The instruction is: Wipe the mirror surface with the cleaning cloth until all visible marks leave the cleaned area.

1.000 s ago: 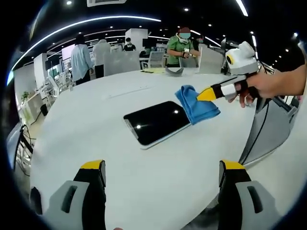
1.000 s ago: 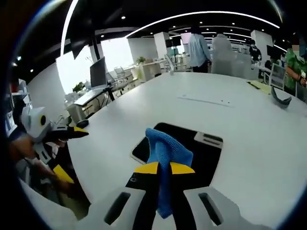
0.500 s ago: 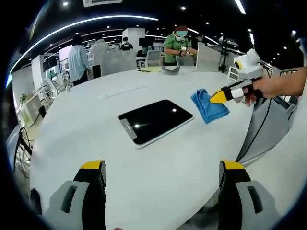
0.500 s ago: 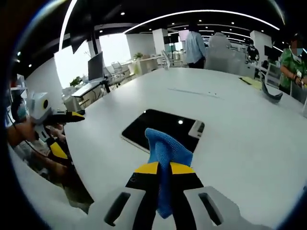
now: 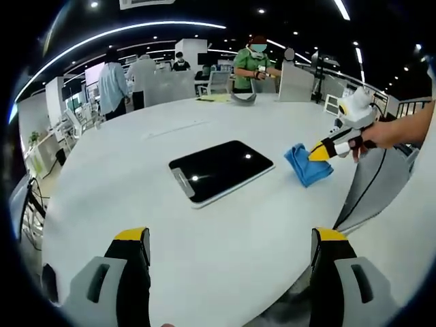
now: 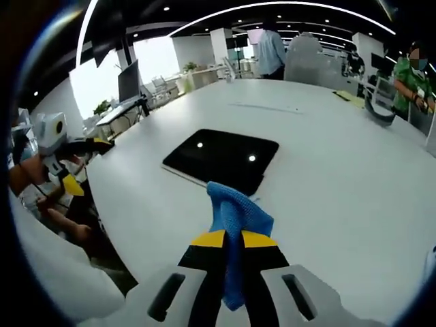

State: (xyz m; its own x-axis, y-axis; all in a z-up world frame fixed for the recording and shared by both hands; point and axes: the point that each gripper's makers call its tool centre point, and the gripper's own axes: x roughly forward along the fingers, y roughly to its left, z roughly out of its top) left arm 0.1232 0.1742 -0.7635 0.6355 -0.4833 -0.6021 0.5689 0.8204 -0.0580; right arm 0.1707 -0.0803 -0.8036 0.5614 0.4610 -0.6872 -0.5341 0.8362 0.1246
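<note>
A broad white table [image 5: 225, 231] carries the dark rectangular mirror [image 5: 219, 169], lying flat near its middle and reflecting ceiling lights. Beside the mirror, just off its edge, the blue cleaning cloth [image 5: 308, 163] hangs pinched in the right hand-held gripper [image 6: 225, 238], whose yellow-tipped jaws are closed on it. The left hand-held gripper [image 5: 230, 245] is held back over the near table edge, jaws spread wide and holding nothing.
</note>
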